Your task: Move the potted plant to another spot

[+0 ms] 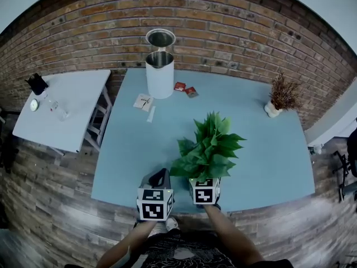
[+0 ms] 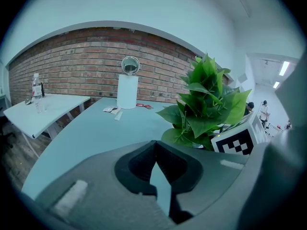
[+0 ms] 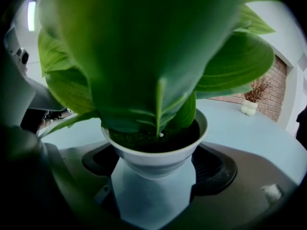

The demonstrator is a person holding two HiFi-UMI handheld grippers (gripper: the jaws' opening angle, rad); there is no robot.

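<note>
Jaws of your right gripper [image 3: 156, 169] grip the potted plant [image 1: 209, 147] at its pot, upright, long axis vert., leaves up; left gripper [image 2: 154, 145] jaws closed, empty.

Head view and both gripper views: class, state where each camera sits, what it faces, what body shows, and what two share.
Head view: on the person's head, looking steeply down at the table and potted plant; both forearms show.
Left gripper view: on the left tool, along its shut, empty jaws toward the brick wall.
Right gripper view: on the right tool, its jaws closed on the potted plant.
Shared: head and left gripper views show the white bin.
</note>
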